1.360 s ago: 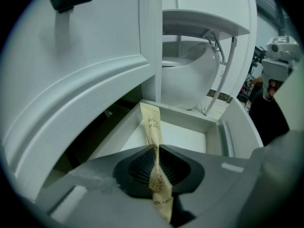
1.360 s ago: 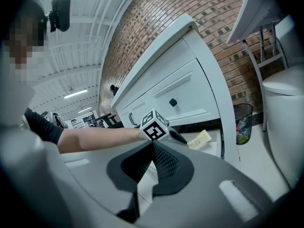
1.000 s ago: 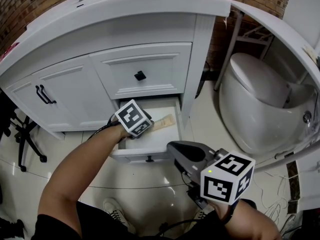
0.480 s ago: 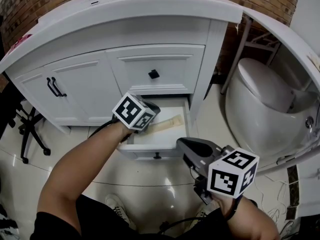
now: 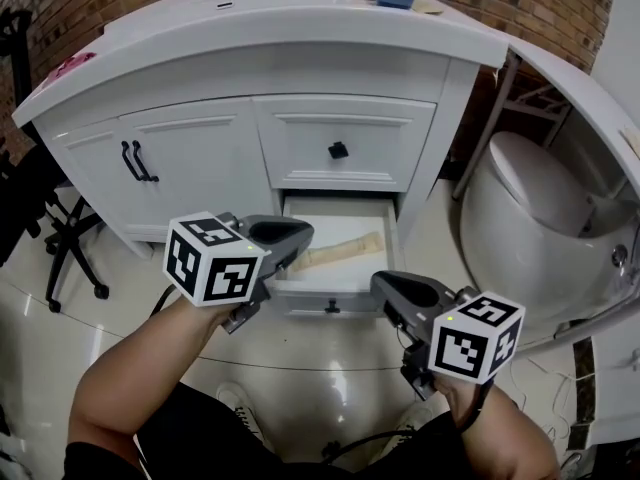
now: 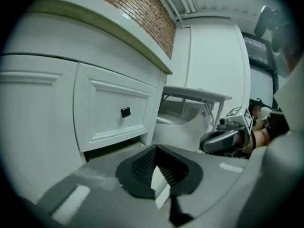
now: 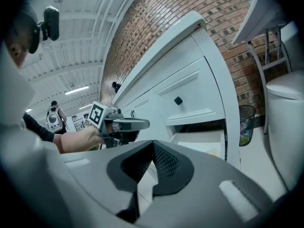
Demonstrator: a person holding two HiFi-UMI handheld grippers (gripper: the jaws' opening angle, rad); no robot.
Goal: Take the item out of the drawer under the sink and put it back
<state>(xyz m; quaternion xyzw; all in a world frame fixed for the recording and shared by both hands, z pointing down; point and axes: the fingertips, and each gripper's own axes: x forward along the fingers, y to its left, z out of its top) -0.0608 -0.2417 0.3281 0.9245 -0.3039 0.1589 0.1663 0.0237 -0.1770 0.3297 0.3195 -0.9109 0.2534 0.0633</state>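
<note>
Drawer (image 5: 334,286) under the sink is open, but the item (image 5: 346,249), a pale flat strip, lies inside it. So I'd say take-out isn't done yet & put-back is all left.

Left gripper (image 5: 300,232) is by the drawer's left edge, fingers closed on nothing. Right gripper (image 5: 385,288) is near the drawer front, fingers closed too, empty.

Can't tell what the strip is. Its near end is hid behind my left gripper.
</note>
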